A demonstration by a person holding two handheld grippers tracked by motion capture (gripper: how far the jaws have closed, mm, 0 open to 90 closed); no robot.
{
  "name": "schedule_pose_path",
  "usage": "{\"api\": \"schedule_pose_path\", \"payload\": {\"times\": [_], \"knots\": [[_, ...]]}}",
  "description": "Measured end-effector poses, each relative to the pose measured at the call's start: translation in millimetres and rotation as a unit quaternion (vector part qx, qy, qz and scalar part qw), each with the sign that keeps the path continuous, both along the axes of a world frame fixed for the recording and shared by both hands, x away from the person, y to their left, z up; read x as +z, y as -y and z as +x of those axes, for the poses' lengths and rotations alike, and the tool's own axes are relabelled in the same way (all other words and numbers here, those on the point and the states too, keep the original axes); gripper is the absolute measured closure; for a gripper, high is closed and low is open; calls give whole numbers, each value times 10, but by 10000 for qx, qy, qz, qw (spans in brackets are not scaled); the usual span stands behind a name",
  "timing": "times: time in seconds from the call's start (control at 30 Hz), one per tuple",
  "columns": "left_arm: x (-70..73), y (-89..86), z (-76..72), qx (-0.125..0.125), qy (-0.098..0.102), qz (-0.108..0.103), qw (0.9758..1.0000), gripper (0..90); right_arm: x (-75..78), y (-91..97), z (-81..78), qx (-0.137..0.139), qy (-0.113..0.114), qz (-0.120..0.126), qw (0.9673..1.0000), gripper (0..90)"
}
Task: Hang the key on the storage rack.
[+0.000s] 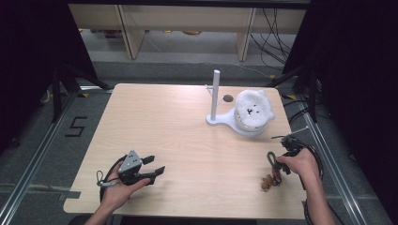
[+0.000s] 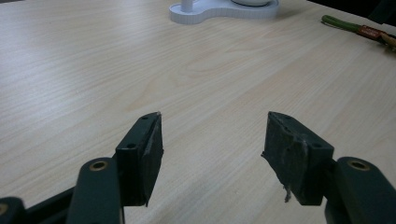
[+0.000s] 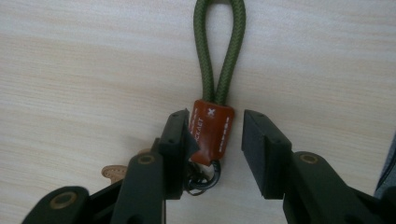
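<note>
Keychain strap [image 3: 219,60], olive-green cord loop with a rust-brown leather tag [image 3: 212,133], lies flat on the pale wooden desk [image 1: 187,136] near its right front corner. The right gripper view shows detail that the high view cannot: the tag sits between the two black jaws of the right tongs [image 3: 215,140], the left jaw's pad touching or nearly touching the tag's edge, the right jaw standing clear with bare desk visible in the gap. No full pinch yet; the jaws are half spread around the tag. A dark metal ring [image 3: 205,179] hangs below the tag, and a tan piece [image 3: 112,172] peeks out behind the left jaw.

High view gives the layout. Right hand [image 1: 295,164] holds its tongs low over the strap [image 1: 272,159], with a small brown charm [image 1: 267,183] lying just toward the front edge. Left tongs [image 1: 157,165] rest at the desk's front left, well apart from the strap, held in the left hand [image 1: 119,190]. A white stand [image 1: 217,105] with an upright post stands at the far right part of the desk; a white plush toy [image 1: 253,110] sits on its base.

Left gripper view: the left tongs [image 2: 212,140] are spread wide, nothing between the jaws, bare wood beyond. The strap [image 2: 345,25] shows at the upper right edge, and the stand's base [image 2: 210,11] at the top.
</note>
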State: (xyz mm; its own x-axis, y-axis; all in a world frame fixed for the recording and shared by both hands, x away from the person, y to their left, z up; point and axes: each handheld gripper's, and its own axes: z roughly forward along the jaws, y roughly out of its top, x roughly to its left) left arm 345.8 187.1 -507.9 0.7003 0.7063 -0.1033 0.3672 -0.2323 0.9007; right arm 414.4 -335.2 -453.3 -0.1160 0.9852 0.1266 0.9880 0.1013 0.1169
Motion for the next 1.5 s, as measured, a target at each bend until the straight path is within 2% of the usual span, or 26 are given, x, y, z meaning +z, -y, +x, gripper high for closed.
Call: {"api": "schedule_pose_path", "payload": {"times": [0.13, 0.17, 0.2, 0.23, 0.27, 0.43, 0.47, 0.5, 0.57, 0.7, 0.73, 0.77, 0.8, 0.83, 0.87, 0.9, 0.93, 0.97, 1.0, 1.07, 1.13, 1.17, 1.3, 1.33, 1.37, 1.5], "knots": [[9, -20, -12, 7, 22, -15, 10000, 368, -64, -34, 14, -70, -162, 19, 9998, 629], [20, -25, -17, 70, 15, -3, 10000, 368, -128, -37, 13, -23, 47, 14, 10000, 633], [20, -25, -17, 70, 15, -3, 10000, 368, -128, -37, 13, -23, 47, 14, 10000, 633], [22, -29, -13, 58, 17, 27, 10000, 368, -90, -104, 14, -447, -373, 94, 9983, 638], [18, -21, -11, 39, 20, 7, 10000, 368, -104, -53, 14, -168, -318, -4, 9994, 640], [12, -1, -17, 10, 13, 30, 10000, 368, -174, -63, 35, -208, -258, -46, 9994, 646], [11, 5, -19, -16, 13, -9, 10000, 368, -163, -132, 34, -533, -301, -33, 9981, 656], [12, 7, -25, -6, 18, -12, 10000, 368, -151, -113, 43, -307, -341, -112, 9989, 662], [17, 1, -32, -13, 29, 3, 10000, 368, -136, -174, 42, -551, -519, -77, 9971, 677], [17, -16, -35, -4, 39, -21, 10000, 368, -170, -214, 34, -469, -337, -109, 9983, 722], [18, -22, -34, 0, 46, -8, 10000, 368, -162, -159, 37, -42, -362, -261, 9990, 735], [18, -22, -34, 0, 46, -8, 10000, 368, -162, -159, 37, -42, -362, -261, 9990, 735], [19, -28, -31, 6, 54, -9, 10000, 368, -116, -238, 20, -472, -489, -114, 9976, 780], [19, -28, -31, 6, 54, -9, 10000, 368, -116, -238, 20, -472, -489, -114, 9976, 780], [20, -26, -30, 6, 45, -19, 10000, 368, -112, -196, 12, -143, -412, -170, 9989, 784], [19, -23, -28, 7, 37, -33, 10000, 368, -137, -190, 11, 65, -76, -91, 9999, 788], [22, -15, -31, 28, 9, -14, 10000, 368, -140, -204, -8, 107, -61, -256, 9996, 792], [22, -15, -31, 28, 9, -14, 10000, 368, -140, -204, -8, 107, -61, -256, 9996, 792], [21, -6, -30, 22, 3, -34, 10000, 368, -136, -254, -28, 18, 50, -12, 10000, 795], [21, -1, -29, 20, -6, -50, 10000, 368, -109, -280, -49, 89, 212, 7, 9997, 796], [22, 1, -27, 27, -20, -55, 10000, 367, -40, -370, -91, -343, 71, 104, 9993, 796], [18, 3, -23, 13, -18, -98, 9999, 366, -41, -347, -91, -108, 280, 54, 9995, 796], [27, 2, -33, 45, -20, -81, 10000, 364, 17, -383, -123, -5, 525, 99, 9986, 796], [26, 0, -32, 38, -14, -87, 10000, 363, 67, -452, -149, -330, 391, 214, 9985, 796], [23, -1, -30, 27, -11, -98, 9999, 363, 90, -429, -158, 38, 718, 188, 9972, 796], [21, -4, -31, 40, -21, -71, 10000, 364, 145, -452, -192, 187, 974, 311, 9946, 796]]}}
